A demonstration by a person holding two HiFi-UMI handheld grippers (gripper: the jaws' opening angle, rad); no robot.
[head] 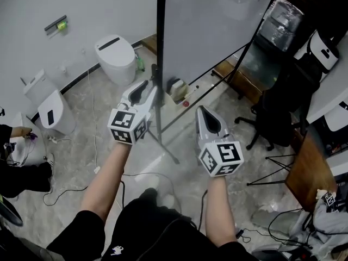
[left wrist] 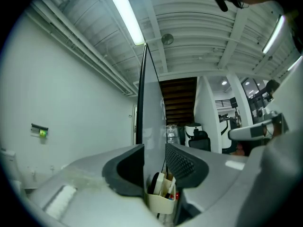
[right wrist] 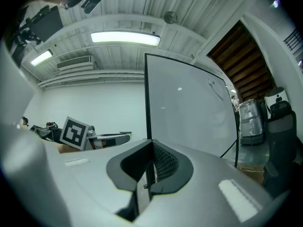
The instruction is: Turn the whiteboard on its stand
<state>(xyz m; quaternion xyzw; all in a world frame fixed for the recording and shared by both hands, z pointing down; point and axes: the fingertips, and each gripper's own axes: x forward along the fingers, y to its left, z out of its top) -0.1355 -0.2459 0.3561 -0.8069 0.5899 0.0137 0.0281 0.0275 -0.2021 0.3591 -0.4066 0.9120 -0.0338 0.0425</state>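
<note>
Forearms (head: 106, 181) out front, gripper in each hand, both aimed at whiteboard (head: 212, 20). Left gripper (head: 151, 86): jaws partly open, straddling board's black edge frame, gap visible on one side, no clamp. Beige marker cup (left wrist: 161, 200) just below jaws. Right gripper (head: 200, 110): jaws closed together, empty, near board's edge. Whiteboard upright on stand (head: 163, 140).

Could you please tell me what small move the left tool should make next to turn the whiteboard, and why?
Probably close the left tool on the whiteboard's black-framed edge. That edge stands between its open jaws and is not yet gripped, so a firm hold seems needed before the whiteboard can be swung round.
</note>
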